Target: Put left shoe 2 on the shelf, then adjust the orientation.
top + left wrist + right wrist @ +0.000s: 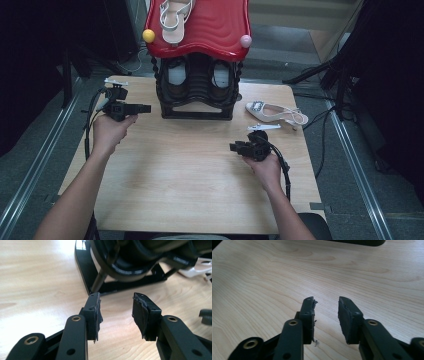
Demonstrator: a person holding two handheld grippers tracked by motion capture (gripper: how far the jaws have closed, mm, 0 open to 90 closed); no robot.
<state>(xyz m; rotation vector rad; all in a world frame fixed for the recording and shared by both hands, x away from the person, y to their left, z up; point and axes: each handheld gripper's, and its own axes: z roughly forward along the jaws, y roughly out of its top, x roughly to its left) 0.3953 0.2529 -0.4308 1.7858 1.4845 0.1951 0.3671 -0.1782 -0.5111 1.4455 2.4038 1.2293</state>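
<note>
A black shoe rack (197,100) with a red top shelf (210,30) stands at the back of the wooden table (185,175). One white sandal (175,17) lies on the red shelf, another white sandal (275,112) lies on the table right of the rack. Dark shoes (220,80) sit on the lower tier. My left gripper (145,108) is held left of the rack, pointing at it, open and holding nothing (116,315). My right gripper (233,147) hovers over the table's middle right, pointing left, also open with nothing in it (325,315).
A yellow ball (148,35) and a pink ball (245,41) cap the red shelf's front corners. The rack's black base (125,285) lies just beyond the left jaws. Bare wood (287,277) stretches ahead of the right jaws. Dark stands flank the table.
</note>
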